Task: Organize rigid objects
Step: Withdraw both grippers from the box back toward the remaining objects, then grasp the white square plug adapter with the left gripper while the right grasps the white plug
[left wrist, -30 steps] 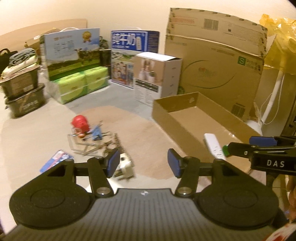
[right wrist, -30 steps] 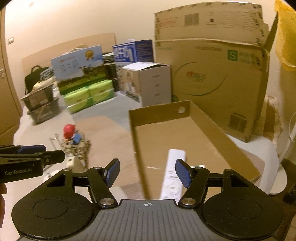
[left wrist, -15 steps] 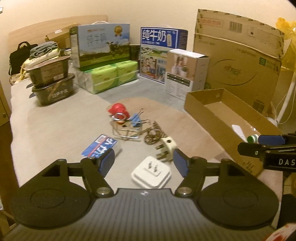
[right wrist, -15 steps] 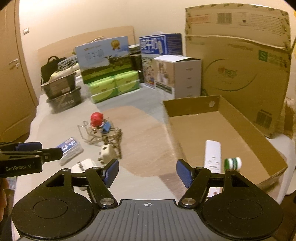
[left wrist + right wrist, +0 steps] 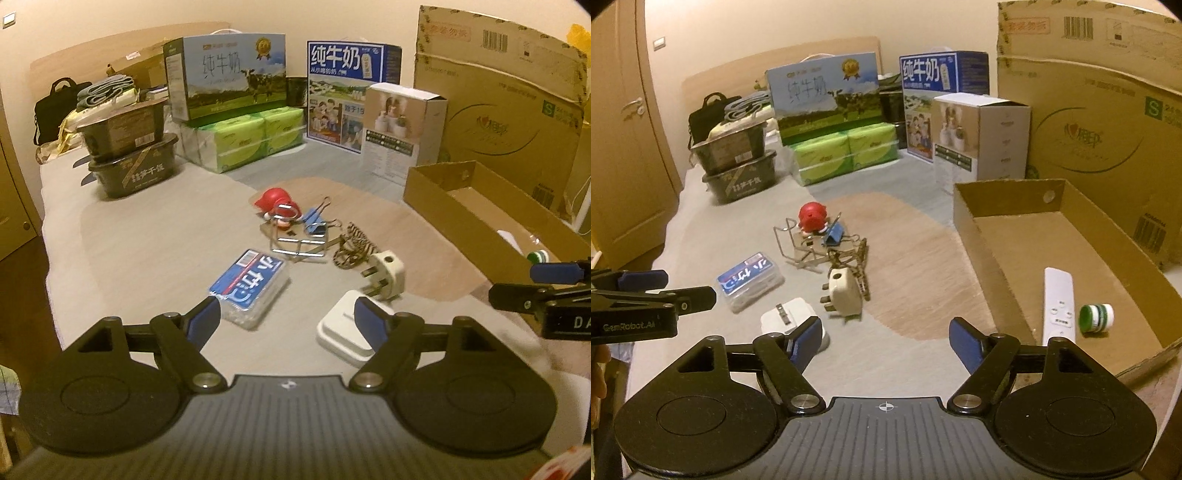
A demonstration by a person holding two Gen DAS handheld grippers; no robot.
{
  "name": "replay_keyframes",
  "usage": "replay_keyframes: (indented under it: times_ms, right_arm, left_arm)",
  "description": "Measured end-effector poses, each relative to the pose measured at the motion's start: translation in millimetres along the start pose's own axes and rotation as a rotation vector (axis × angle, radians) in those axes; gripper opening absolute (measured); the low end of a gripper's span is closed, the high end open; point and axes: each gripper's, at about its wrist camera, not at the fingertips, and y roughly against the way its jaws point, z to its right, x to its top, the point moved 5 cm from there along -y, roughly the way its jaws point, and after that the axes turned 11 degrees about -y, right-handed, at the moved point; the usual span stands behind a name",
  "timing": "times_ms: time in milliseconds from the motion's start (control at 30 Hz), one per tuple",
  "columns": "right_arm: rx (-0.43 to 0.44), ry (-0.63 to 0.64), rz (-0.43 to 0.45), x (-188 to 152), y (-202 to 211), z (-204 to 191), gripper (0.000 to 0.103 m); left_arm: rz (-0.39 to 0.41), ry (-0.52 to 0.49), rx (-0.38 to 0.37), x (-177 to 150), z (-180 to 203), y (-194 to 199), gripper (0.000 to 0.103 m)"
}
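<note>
Both views have been pulled back since the earlier frames, so more of the clutter is seen; the jaws of the left gripper (image 5: 287,321) and right gripper (image 5: 885,343) are spread wide and empty; a white charger (image 5: 345,332) lies just beyond the left jaws, a plug (image 5: 384,275) beside it, a blue case (image 5: 249,286) near; remote (image 5: 1058,301) and cap (image 5: 1095,317) lie in the box (image 5: 971,229); the charger is judged light, stiff and smooth, best gripped across its flat sides.
</note>
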Motion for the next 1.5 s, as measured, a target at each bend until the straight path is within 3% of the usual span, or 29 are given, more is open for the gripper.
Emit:
replay_keyframes:
  times_ms: [200,633,1033,1367,1500]
  right_arm:
    - [-0.001,0.0,-0.014,-4.5,-10.2,-2.2,0.076]
    - [0.002,0.003,-0.048,-15.4,-32.4,-2.0,0.076]
    - [0.004,0.02,-0.062,-15.1,-56.2,5.3,0.076]
    - [0.014,0.029,-0.079,-11.6,-74.9,15.7,0.076]
    - [0.024,0.032,-0.08,-9.2,-80.5,17.4,0.076]
  left_arm:
    - [-0.019,-0.004,0.004,-8.7,-9.4,-9.2,0.078]
    - [-0.037,-0.059,-0.069,-22.3,-2.4,-30.1,0.078]
    - [-0.009,-0.176,-0.209,-22.7,22.9,-56.3,0.077]
    - [-0.036,-0.281,-0.323,-20.3,47.4,-93.7,0.076]
    - [-0.05,-0.308,-0.343,-20.0,54.0,-104.6,0.069]
